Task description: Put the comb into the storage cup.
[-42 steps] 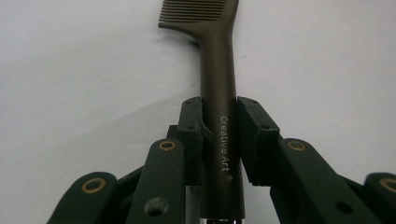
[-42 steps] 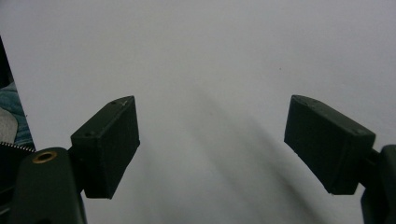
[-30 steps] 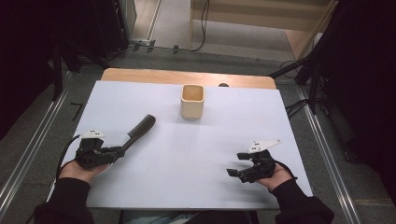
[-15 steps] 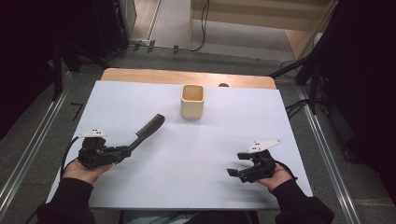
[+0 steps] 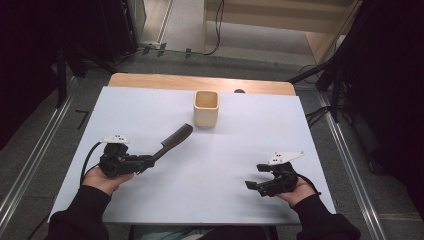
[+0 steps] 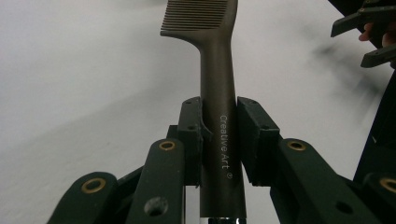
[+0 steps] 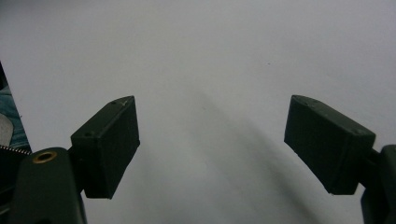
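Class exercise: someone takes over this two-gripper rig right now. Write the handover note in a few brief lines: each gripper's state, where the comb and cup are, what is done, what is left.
Left gripper: shut on the comb by its handle, teeth end pointing toward the cup.
Right gripper: open, nothing between its pads, low over the white table at the near right.
Cup: upright at the far middle of the table, looks empty.
Done: comb picked up.
Left: probably carry the comb to the cup and stand it inside; that is a guess from where it points.
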The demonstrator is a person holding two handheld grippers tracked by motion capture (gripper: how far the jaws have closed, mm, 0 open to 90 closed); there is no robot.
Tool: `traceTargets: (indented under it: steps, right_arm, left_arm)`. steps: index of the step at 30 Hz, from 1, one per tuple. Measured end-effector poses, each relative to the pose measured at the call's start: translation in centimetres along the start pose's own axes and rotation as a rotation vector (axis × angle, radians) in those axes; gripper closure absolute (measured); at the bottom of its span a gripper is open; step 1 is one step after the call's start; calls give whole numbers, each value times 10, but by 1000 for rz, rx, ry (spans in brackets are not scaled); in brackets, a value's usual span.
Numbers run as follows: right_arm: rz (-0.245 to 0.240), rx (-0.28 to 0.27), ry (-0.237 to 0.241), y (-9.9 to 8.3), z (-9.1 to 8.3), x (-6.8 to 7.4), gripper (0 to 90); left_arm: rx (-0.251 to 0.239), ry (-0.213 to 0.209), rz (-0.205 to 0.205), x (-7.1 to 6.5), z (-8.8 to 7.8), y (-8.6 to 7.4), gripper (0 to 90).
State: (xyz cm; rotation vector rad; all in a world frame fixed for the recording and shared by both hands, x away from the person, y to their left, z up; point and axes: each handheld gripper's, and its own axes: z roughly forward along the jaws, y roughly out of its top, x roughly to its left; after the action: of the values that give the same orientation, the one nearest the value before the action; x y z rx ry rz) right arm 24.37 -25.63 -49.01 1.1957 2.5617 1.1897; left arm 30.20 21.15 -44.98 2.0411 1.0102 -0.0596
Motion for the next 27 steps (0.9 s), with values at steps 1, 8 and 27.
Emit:
traceTargets:
  steps: [1,8,27]
  right_arm:
    - [1,-3,-3,-1,0,0,163]
    - [12,-14,-18,-5,-6,1,163]
    - [37,-58,-69,-11,-18,5,163]
  left_arm:
    - [4,-3,5,-1,2,2,725]
    - [8,-35,22,-9,14,12,725]
    - [30,-78,75,-28,55,40,725]
